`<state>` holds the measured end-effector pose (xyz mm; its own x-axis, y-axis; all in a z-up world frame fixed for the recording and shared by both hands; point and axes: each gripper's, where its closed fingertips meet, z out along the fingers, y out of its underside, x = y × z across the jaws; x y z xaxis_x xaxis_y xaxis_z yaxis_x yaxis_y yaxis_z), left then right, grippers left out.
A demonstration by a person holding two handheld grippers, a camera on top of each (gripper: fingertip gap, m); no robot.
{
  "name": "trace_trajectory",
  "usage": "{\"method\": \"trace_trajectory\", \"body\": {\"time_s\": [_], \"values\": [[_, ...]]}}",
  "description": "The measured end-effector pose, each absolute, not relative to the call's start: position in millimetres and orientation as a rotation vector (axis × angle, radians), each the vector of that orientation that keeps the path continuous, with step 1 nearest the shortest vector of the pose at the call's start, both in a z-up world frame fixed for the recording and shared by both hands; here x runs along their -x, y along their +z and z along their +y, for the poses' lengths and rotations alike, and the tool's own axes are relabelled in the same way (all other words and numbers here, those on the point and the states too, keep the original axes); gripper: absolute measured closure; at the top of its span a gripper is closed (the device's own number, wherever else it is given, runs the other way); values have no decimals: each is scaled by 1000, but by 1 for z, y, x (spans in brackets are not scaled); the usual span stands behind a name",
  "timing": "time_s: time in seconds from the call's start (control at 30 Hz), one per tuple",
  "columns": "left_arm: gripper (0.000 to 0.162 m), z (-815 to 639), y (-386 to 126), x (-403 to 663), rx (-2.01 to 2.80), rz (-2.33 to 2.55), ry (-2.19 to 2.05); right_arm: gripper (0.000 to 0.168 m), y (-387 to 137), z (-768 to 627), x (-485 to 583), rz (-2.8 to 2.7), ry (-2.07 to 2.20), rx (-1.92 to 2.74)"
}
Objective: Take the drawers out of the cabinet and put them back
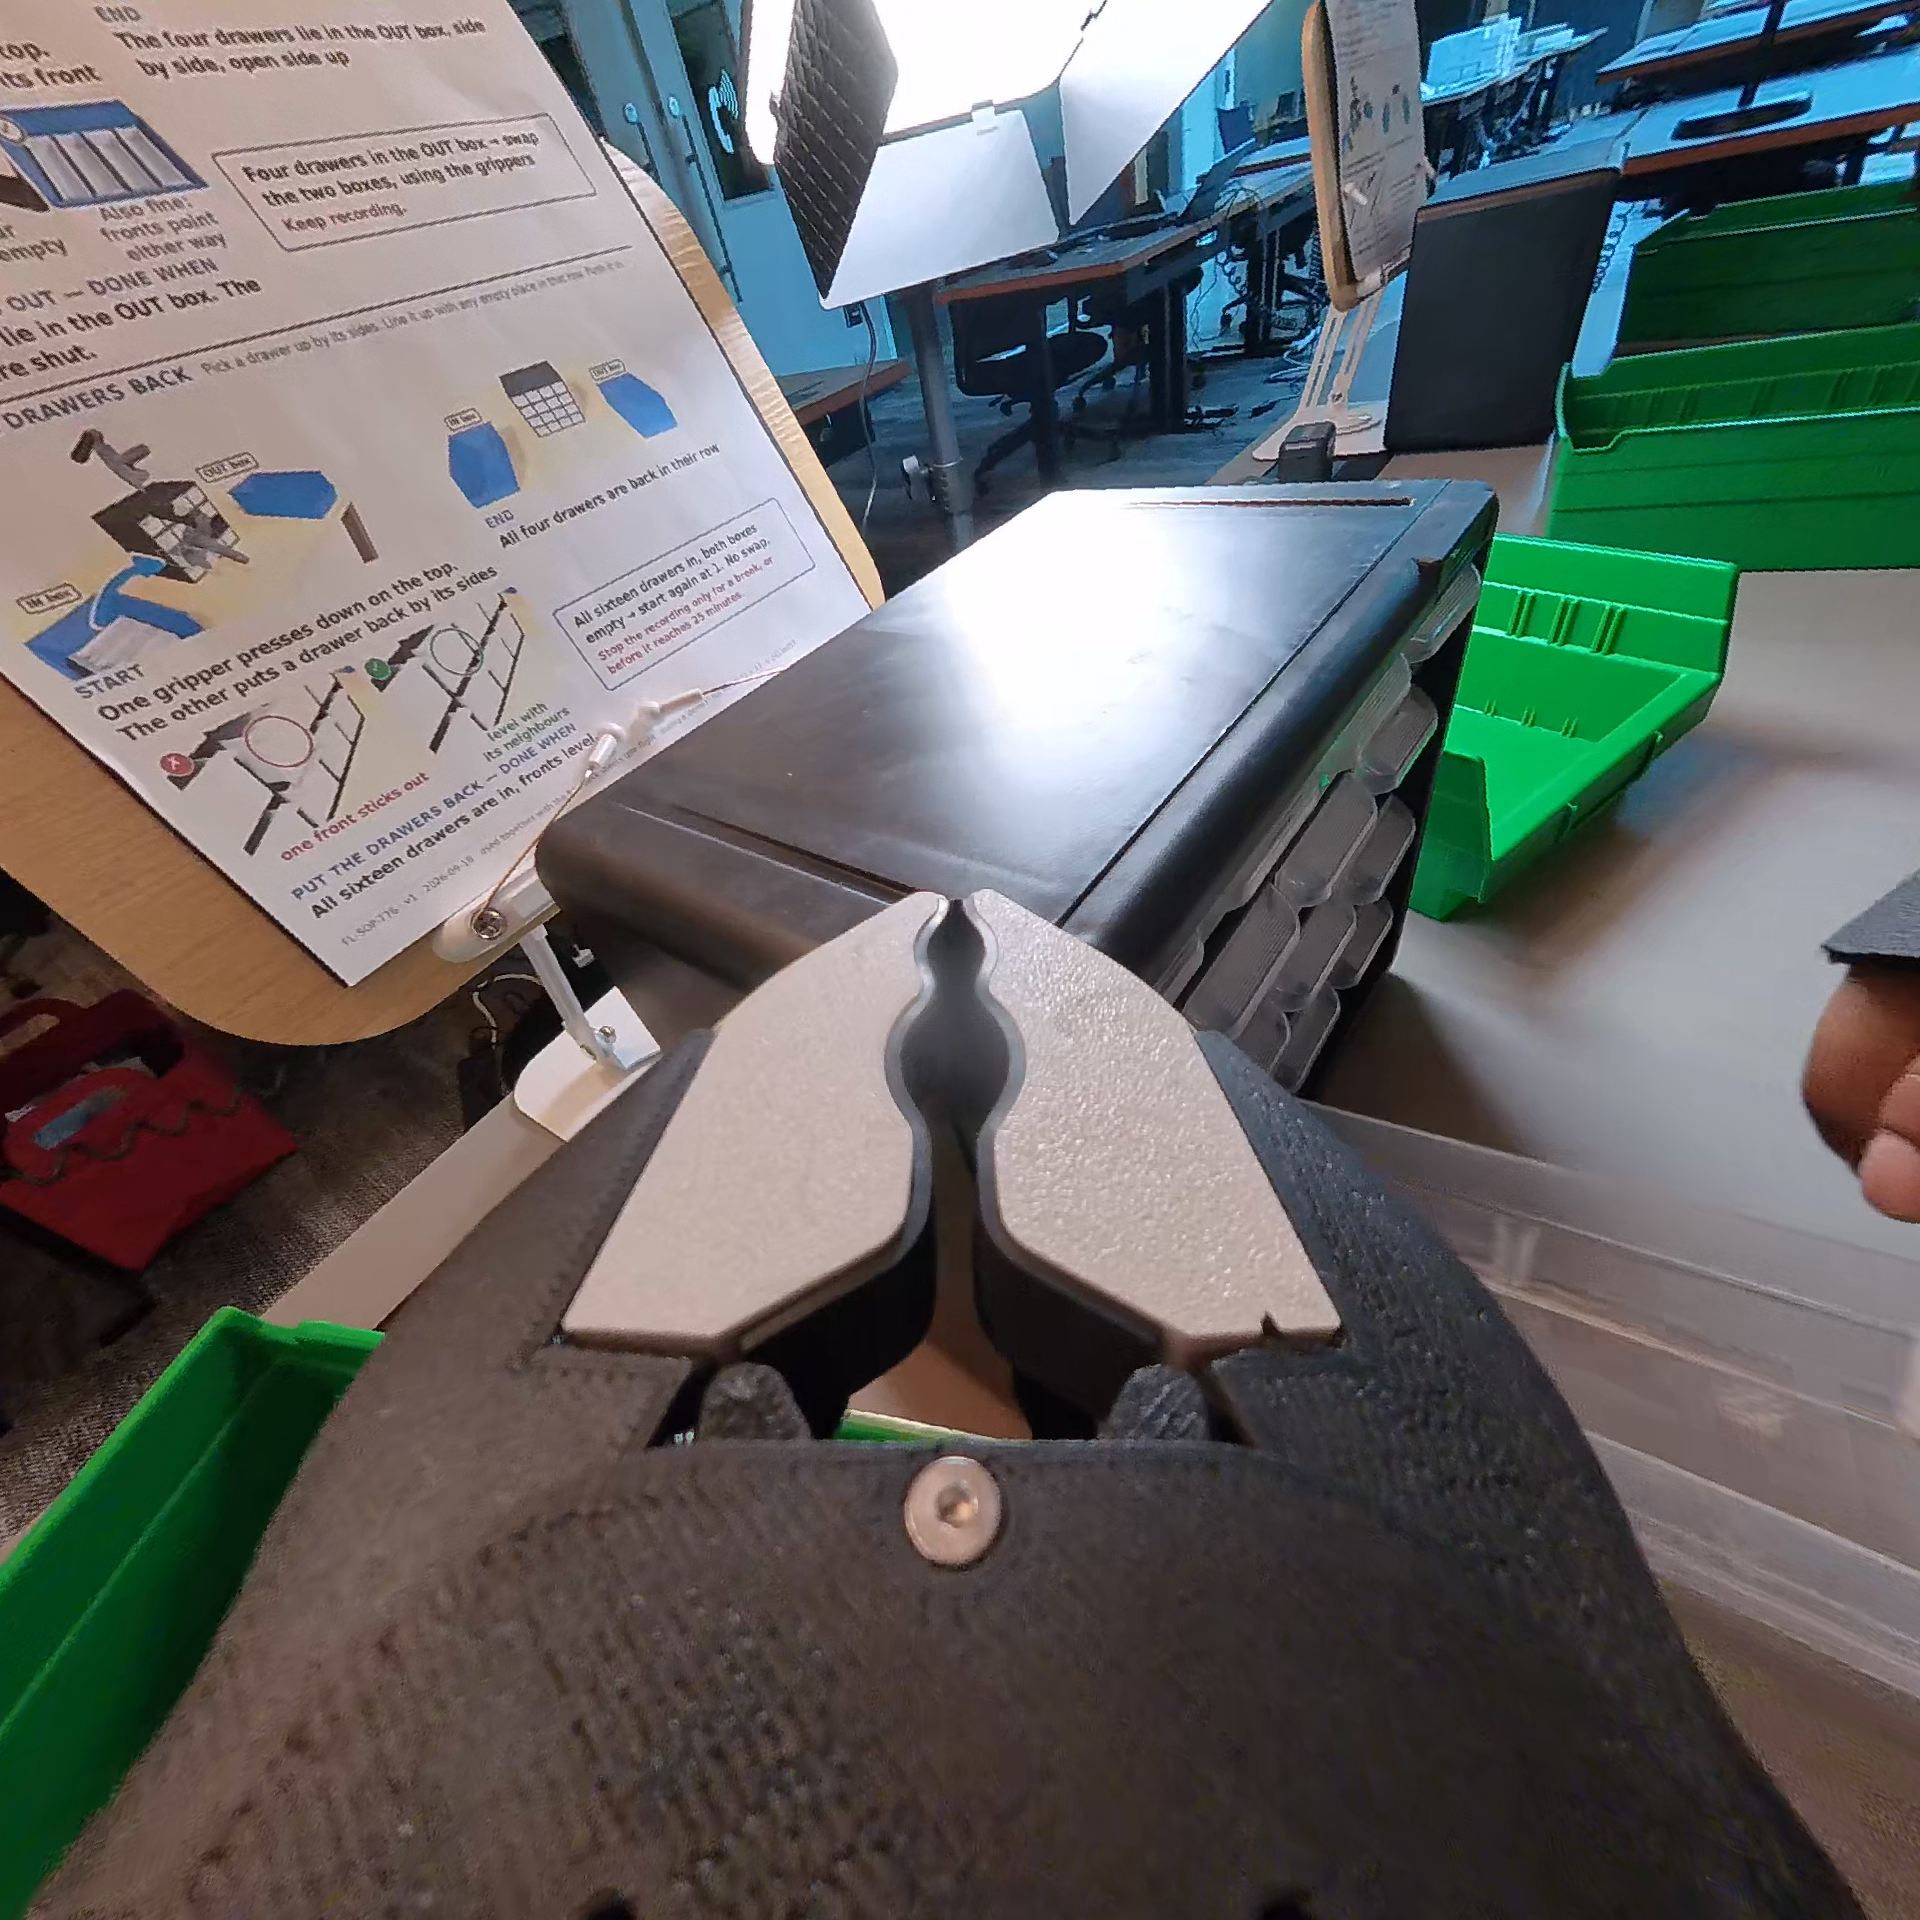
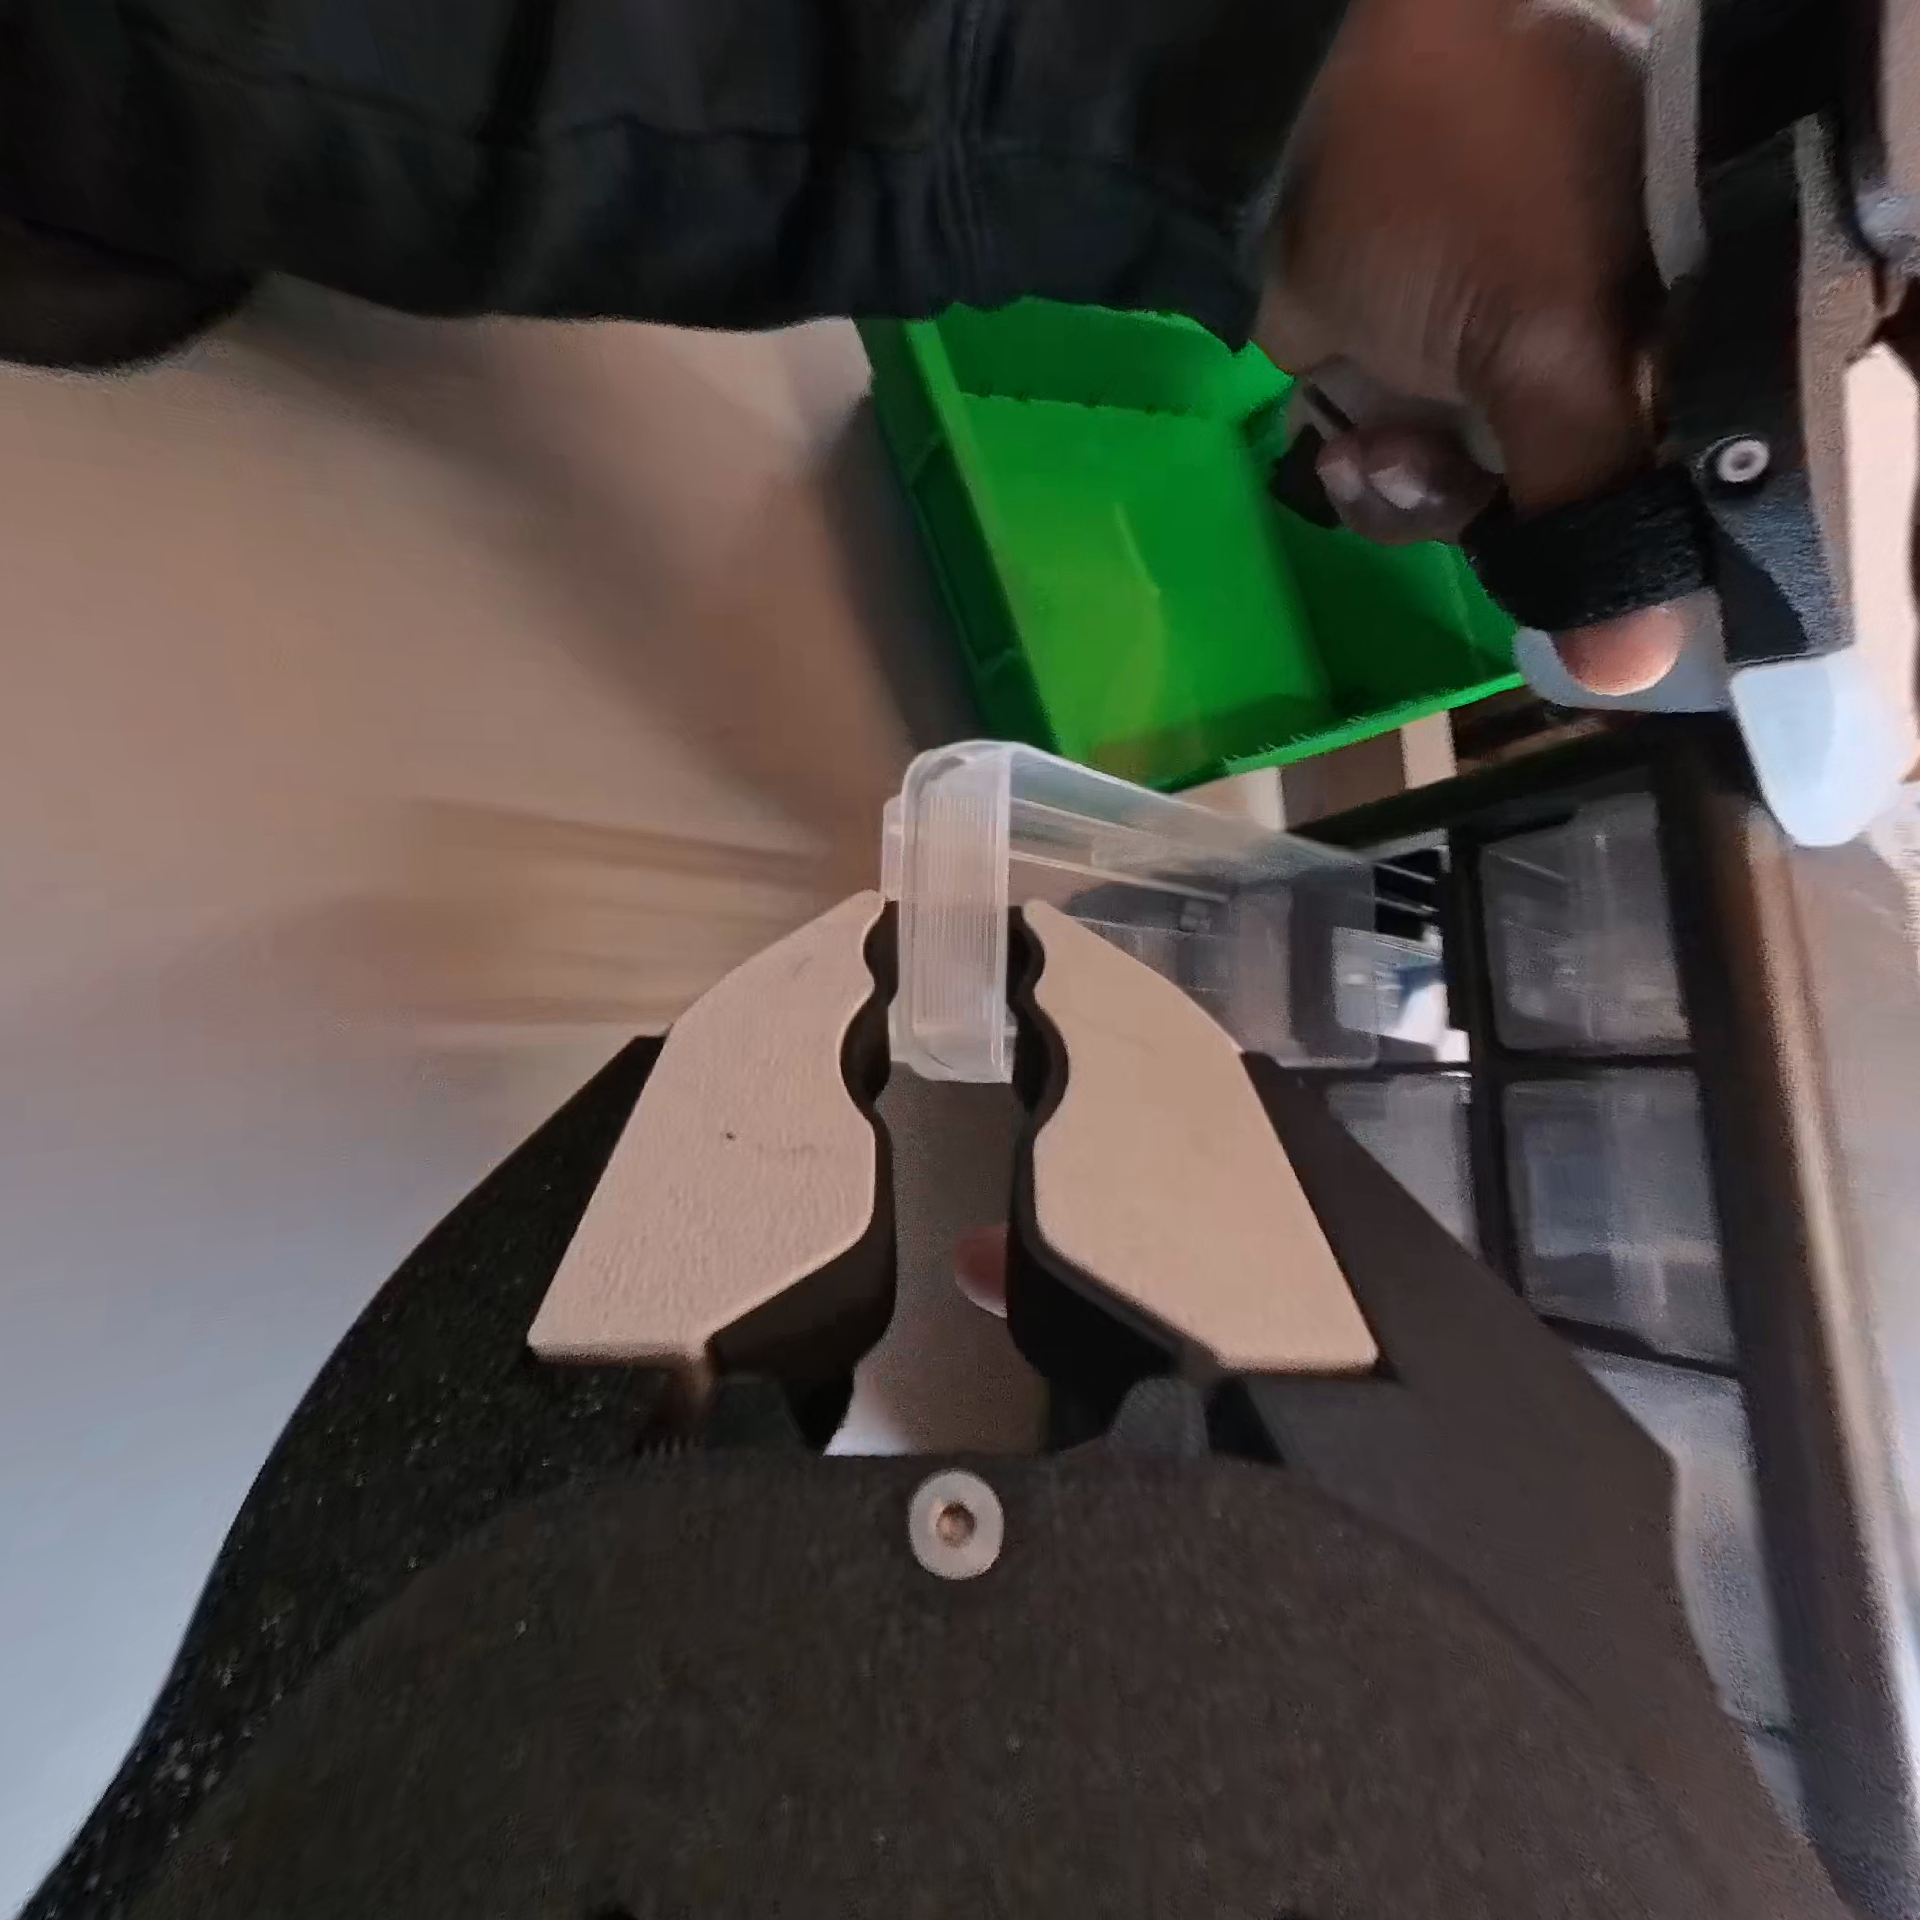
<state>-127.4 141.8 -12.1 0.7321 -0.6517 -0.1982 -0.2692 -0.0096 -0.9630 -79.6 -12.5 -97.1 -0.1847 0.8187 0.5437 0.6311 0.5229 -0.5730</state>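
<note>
The black cabinet (image 1: 1091,707) stands on a beige table (image 1: 1662,935) among green bins (image 1: 1558,748), office desks behind. A printed instruction sheet (image 1: 364,416) leans beside it. The left gripper (image 1: 954,914) is closed, empty, over the cabinet's top. The right gripper (image 2: 951,935) pinches the clear drawer's (image 2: 1091,862) front tab, partly pulled out.

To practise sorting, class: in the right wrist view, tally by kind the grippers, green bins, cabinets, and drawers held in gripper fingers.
grippers: 2, the right gripper and the left gripper
green bin: 1
cabinet: 1
drawer held in the fingers: 1
Total: 5
</note>
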Motion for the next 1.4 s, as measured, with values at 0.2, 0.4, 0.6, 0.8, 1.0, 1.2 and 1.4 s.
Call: {"method": "trace_trajectory", "body": {"time_s": [0.2,0.4,0.6,0.8,1.0,1.2,1.4], "values": [[162,142,-12,128,1593,760,-351,149,-72,-40,71,-1910,552,1222],[162,141,-12,128,1592,768,-331,149,-61,-61,43,-1864,771,1282],[162,141,-12,129,1592,782,-315,149,-75,-61,-31,-1730,680,1429],[162,141,-12,129,1589,770,-339,149,-53,-33,-117,-1549,397,1567],[162,141,-12,129,1588,771,-325,149,-40,48,-183,-1418,14,1690],[162,141,-12,129,1586,770,-329,149,-60,184,-207,-1082,-102,1932],[162,141,-12,129,1580,768,-348,149,-107,300,-207,-763,-151,2126]]}}
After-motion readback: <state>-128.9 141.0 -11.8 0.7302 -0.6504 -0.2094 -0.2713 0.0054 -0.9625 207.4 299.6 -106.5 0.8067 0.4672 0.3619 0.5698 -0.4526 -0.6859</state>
